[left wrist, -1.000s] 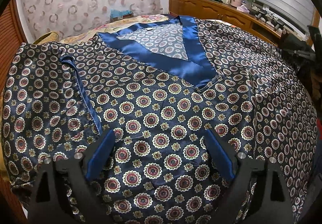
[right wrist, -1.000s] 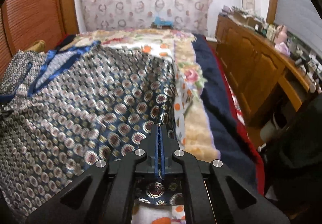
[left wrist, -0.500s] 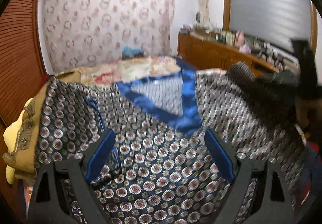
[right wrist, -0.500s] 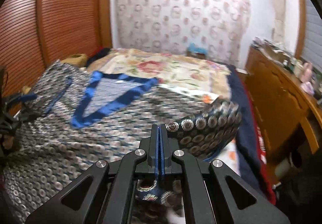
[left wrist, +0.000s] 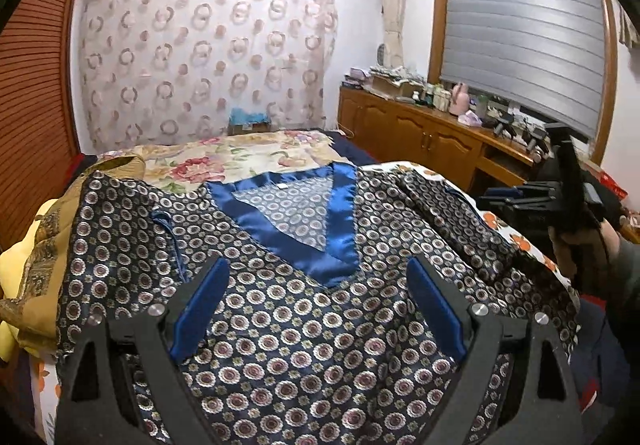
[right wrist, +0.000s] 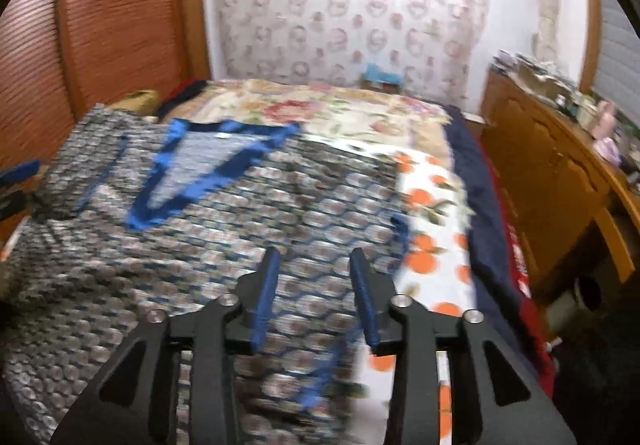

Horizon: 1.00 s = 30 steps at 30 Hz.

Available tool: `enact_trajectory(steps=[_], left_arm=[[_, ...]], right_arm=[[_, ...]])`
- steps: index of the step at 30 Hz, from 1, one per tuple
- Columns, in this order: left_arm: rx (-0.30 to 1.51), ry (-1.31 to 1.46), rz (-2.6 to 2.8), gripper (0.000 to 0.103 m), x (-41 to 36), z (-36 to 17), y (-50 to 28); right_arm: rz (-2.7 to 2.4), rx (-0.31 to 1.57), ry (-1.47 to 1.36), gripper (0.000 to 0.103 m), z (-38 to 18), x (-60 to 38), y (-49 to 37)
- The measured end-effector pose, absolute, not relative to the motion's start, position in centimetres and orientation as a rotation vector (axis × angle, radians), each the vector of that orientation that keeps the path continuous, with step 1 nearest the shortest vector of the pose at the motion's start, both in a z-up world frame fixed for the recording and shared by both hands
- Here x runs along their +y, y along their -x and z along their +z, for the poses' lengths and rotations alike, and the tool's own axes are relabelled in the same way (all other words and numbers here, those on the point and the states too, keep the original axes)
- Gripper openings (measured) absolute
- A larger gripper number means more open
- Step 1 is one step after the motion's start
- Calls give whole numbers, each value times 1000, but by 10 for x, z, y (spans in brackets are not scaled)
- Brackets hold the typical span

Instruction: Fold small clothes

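Item: navy satin pyjama top (left wrist: 280,309), medallion print with blue V-neck trim (left wrist: 340,221), spread front-up across a bed with a floral bedspread (left wrist: 240,157); its right sleeve lies folded inward over the body. Left gripper (left wrist: 320,309) hovers over the top's lower middle, jaws spread wide, nothing between its blue pads (left wrist: 200,309). Right gripper (right wrist: 316,297) above the top's right edge, beside an orange-print sheet (right wrist: 432,205); jaws have just been opening, pads clear of the cloth. Wooden sideboard (left wrist: 420,133) right of the top carries small clutter, too small to identify. Right-wrist view is motion-blurred; the top's hem is cut off behind both grippers.
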State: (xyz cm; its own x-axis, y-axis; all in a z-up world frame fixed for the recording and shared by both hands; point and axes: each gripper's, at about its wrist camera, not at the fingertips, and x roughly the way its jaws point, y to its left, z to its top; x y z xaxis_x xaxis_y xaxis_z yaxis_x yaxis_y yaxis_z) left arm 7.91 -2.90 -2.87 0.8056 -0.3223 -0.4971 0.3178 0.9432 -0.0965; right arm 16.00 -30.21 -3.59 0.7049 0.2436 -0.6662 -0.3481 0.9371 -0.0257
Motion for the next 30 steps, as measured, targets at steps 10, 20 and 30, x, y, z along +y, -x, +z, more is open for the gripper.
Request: enact_trajectory(steps=[10,20,30], left_arm=[[557,18,-365,91,-36,-30,-75],[569,43,-330,91,-23,-33,-76],[583,76,-287,91,7,-34,-82]], right_arm=[[271,874,29,34,-76,-336,-200],[392,765,124,0,-44,-290,-209],[497,764,192,25,-37,-245,-212]])
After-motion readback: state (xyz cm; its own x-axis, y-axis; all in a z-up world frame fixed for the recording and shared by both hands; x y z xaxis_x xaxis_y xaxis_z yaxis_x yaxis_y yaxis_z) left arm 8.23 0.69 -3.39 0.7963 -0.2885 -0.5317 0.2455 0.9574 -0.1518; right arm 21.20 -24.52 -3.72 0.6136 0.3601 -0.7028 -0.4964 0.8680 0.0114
